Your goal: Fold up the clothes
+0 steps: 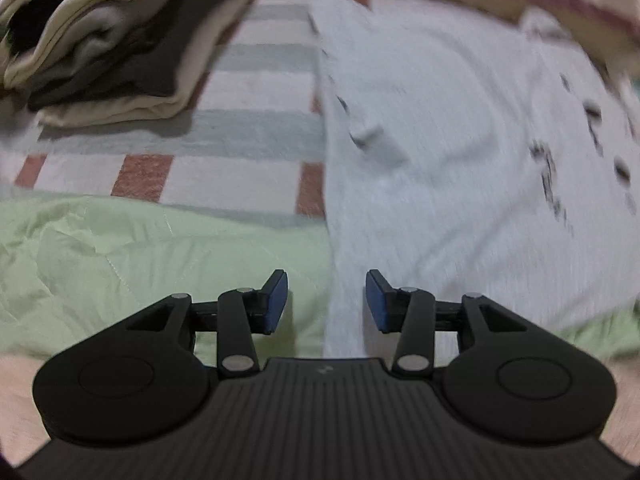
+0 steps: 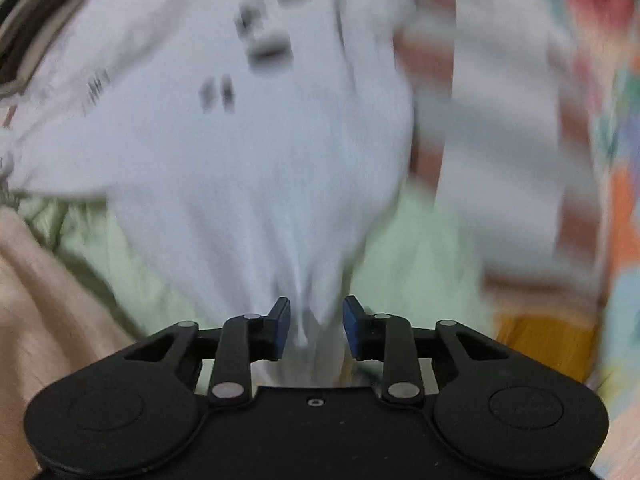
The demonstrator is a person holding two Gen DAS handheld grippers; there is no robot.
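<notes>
Right now the white T-shirt (image 1: 440, 152) lies spread on the bed, over a striped blanket (image 1: 256, 80) and a green quilt (image 1: 120, 264), w/ a stack of folded clothes (image 1: 112, 40) well apart at far left.

Right hand-held gripper (image 2: 316, 326): bunched hem cloth sits between the blue pads, which look not fully together; whether it's truly pinched I can't tell, the view is blurred. Left hand-held gripper (image 1: 327, 300): fingers apart, nothing held, hovering at the shirt's left edge near the hem.

Probably the step in hand is straightening or dragging the shirt before a fold. To do it well: get the left one onto the hem corner too, pinch one clean layer, keep both at equal height & pull evenly so the cloth doesn't skew.

Shirt's long axis runs away from both cameras, hem nearest, printed chest (image 2: 256, 40) farther off; collar end isn't clearly seen.
</notes>
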